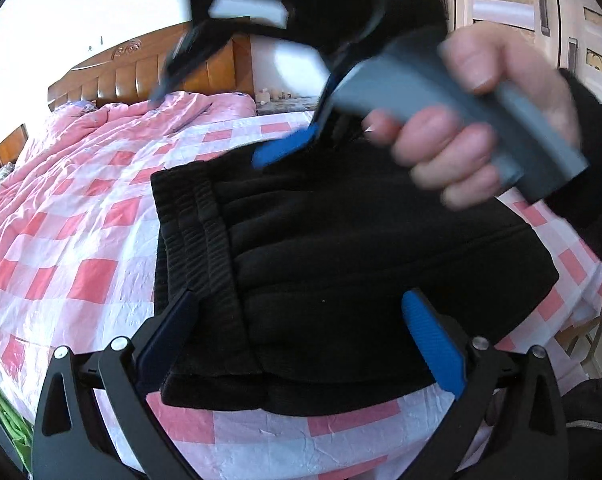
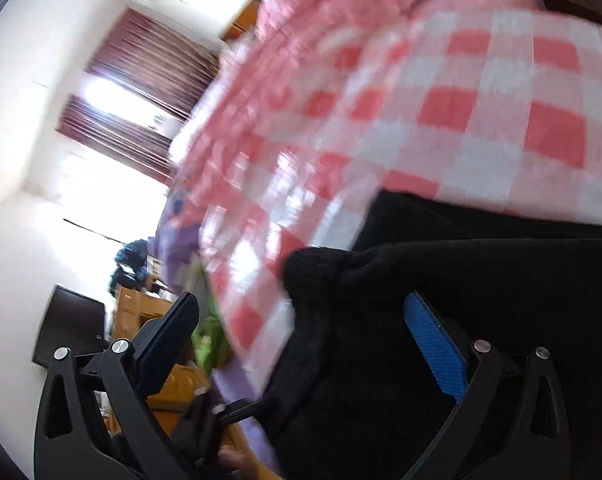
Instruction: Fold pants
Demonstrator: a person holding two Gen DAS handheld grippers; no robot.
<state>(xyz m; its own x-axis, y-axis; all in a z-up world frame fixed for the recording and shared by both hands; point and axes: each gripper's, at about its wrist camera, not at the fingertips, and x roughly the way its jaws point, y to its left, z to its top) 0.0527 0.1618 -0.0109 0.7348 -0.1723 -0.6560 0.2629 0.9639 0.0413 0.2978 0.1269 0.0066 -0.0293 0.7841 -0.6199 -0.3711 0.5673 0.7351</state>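
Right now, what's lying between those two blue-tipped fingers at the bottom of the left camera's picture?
The folded black pants lie between the left gripper's open fingers, resting on the checked bedsheet, seen in the left wrist view.

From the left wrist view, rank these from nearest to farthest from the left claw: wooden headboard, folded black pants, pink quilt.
1. Folded black pants: right between the open fingers of the left claw, on the checked sheet.
2. Pink quilt: bunched up beyond the pants, upper left.
3. Wooden headboard: behind the quilt, against the wall.
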